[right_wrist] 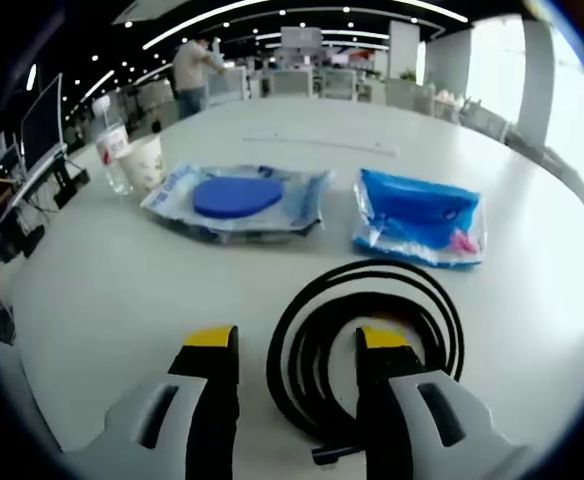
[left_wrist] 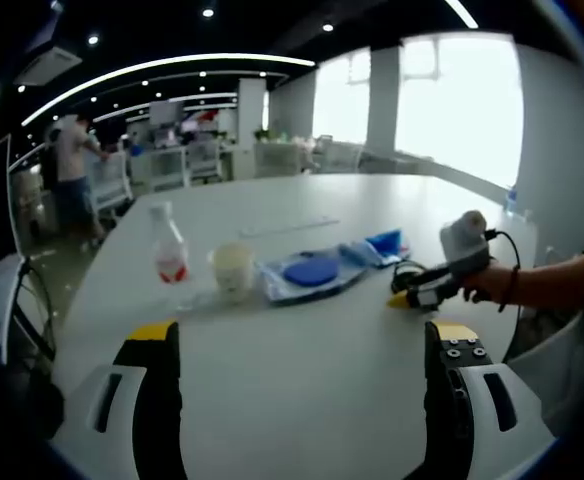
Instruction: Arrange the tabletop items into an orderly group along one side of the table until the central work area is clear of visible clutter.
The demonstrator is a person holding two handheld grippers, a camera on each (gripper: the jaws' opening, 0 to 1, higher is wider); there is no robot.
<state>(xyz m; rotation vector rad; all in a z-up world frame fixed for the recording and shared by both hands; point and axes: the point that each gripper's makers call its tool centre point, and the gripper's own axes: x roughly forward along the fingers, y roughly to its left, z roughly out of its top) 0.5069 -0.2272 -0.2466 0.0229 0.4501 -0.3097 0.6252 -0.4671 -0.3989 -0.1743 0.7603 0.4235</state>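
Left gripper view: set back at the near edge of the white table (left_wrist: 302, 390), facing across it toward the bright windows. Right gripper view: low and close over the black cable coil (right_wrist: 367, 330), facing along the tabletop. Shared: bottle (left_wrist: 169, 245), cup (left_wrist: 233, 268), blue-disc bag (left_wrist: 310, 272).

**What the views hide or leave unclear**

In the right gripper view, the right jaw covers part of the cable (right_wrist: 367, 345), and the cable's near end stays unclear under the jaws. The print on the blue pack (right_wrist: 419, 217) and on the clear bag (right_wrist: 237, 200) is too blurred to read. In the left gripper view, the bottle (left_wrist: 169, 250) label is too small to read. The arm (left_wrist: 562, 280) is cut off by the right edge. The person (left_wrist: 72, 170) far away is blurred.
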